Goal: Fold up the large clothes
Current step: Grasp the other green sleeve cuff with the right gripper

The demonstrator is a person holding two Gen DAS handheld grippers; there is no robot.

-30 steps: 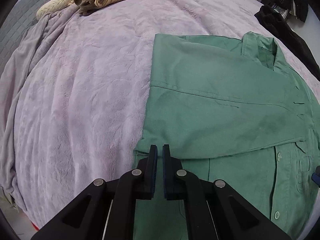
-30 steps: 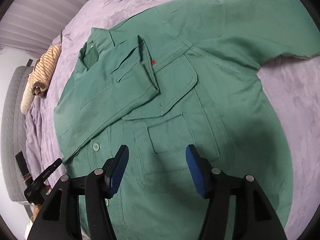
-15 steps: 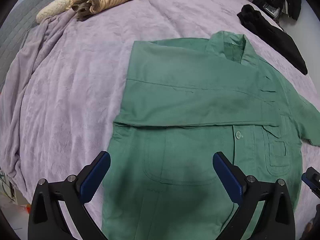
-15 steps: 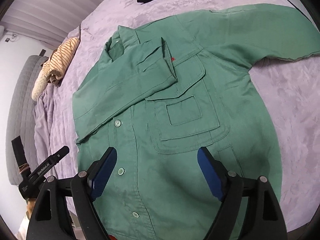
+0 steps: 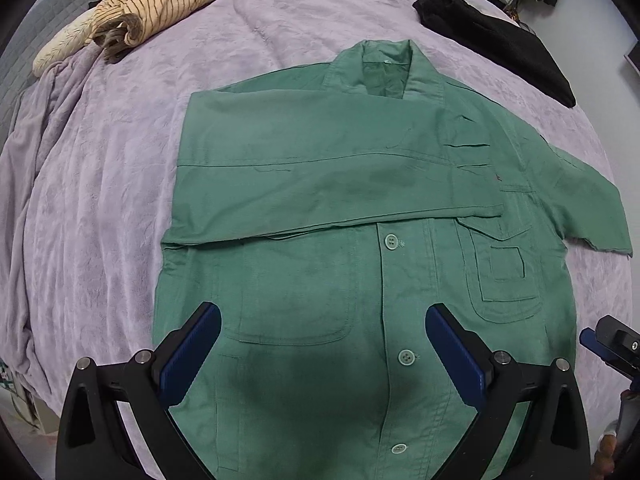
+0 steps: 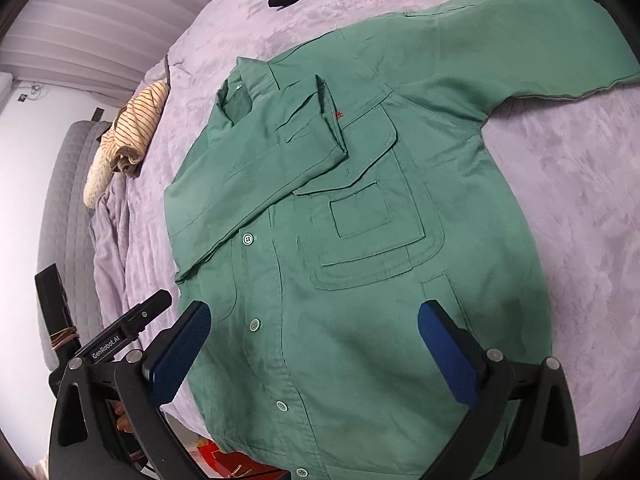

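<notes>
We hold both grippers above the near hem of the green shirt [image 5: 320, 280], which lies front-up and buttoned on the bed's lilac blanket [image 5: 100, 200]. The left gripper [image 5: 322, 344] has its blue-padded fingers [image 5: 192, 352] spread wide apart, gripping nothing; between them we see the button placket and a lower patch pocket. Ahead of these fingers, one long sleeve [image 5: 332, 184] is folded across the chest, its cuff ending just short of the chest pocket [image 5: 504, 272] ahead and to the right. The collar [image 5: 384, 68] sits farthest ahead.

The right gripper [image 6: 314, 352] also has its fingers [image 6: 448, 356] well apart and holds nothing; the shirt's lower front lies between them. From this view, the folded sleeve runs ahead and to the left, while the other sleeve [image 6: 520, 48] stretches out flat, far ahead and to the right, unfolded. Just left of the right gripper's left finger we see the tip of the left gripper.

Far ahead and to the left of the left fingers lies a bunched striped cream garment [image 5: 140, 16]; far ahead and to the right, a black garment [image 5: 492, 36] rests on the blanket, well apart from the shirt. A grey quilted headboard [image 6: 68, 216] shows left of the right fingers
</notes>
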